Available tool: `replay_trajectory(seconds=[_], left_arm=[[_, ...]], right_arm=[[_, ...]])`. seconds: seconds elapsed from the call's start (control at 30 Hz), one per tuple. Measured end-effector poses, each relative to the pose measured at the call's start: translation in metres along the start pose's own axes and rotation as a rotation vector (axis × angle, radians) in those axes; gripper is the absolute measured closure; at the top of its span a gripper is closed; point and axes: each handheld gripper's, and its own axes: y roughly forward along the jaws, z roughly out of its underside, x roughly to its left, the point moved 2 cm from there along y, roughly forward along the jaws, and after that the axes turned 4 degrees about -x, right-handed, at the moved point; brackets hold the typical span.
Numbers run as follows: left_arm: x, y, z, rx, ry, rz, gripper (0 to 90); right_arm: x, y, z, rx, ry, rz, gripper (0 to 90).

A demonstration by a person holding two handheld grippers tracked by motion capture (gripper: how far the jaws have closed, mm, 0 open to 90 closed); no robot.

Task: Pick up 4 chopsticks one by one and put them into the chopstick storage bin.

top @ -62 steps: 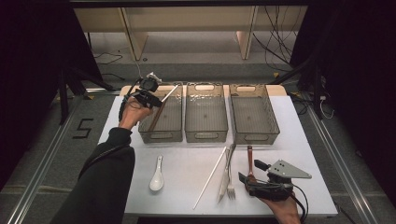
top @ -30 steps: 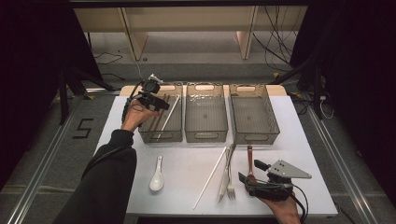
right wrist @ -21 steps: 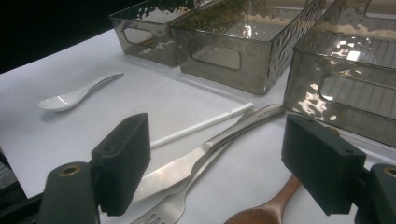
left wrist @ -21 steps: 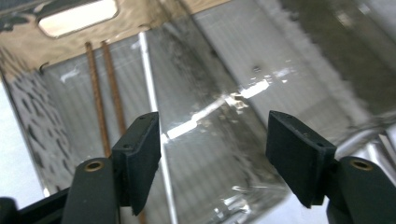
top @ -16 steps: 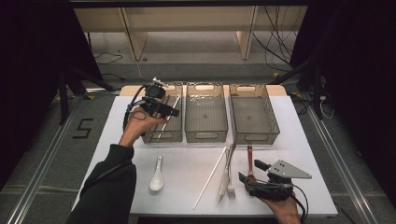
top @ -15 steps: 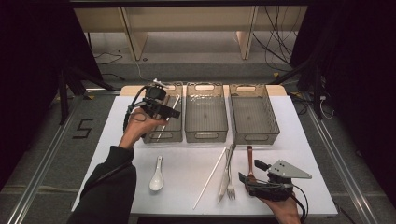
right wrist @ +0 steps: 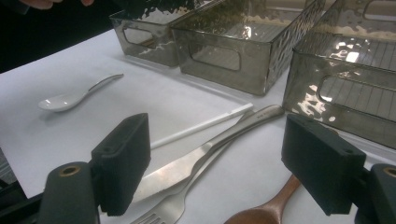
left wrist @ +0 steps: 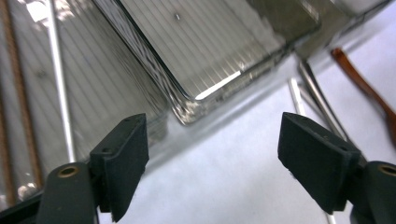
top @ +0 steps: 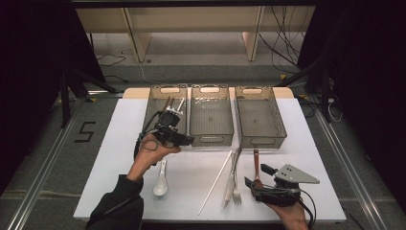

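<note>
Chopsticks point(top: 173, 106) are lying in the left bin point(top: 155, 101), at twelve o'clock from the left gripper point(top: 184, 140), whose jaws have just been opening and are gaping wide with nothing between them. At four o'clock from that gripper, a white chopstick point(top: 216, 182), knife point(top: 230, 179), fork point(top: 236, 178) and wooden spoon point(top: 256, 163) are lying together. The right gripper point(top: 254, 178) is resting beside them, jaws wide, holding nothing.
</note>
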Motion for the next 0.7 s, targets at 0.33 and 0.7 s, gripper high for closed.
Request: replay_trajectory(seconds=[0.33,0.7], left_arm=[[-0.03,0.014,0.011,0.042,0.049,0.021,21.9],[-0.053,0.033,0.024,0.096,0.077,0.05,21.2]], right_arm=[[0.0,-0.001,0.0,-0.001,-0.002,0.001,24.5],[-0.001,-0.001,-0.001,-0.001,-0.004,0.002,24.4]])
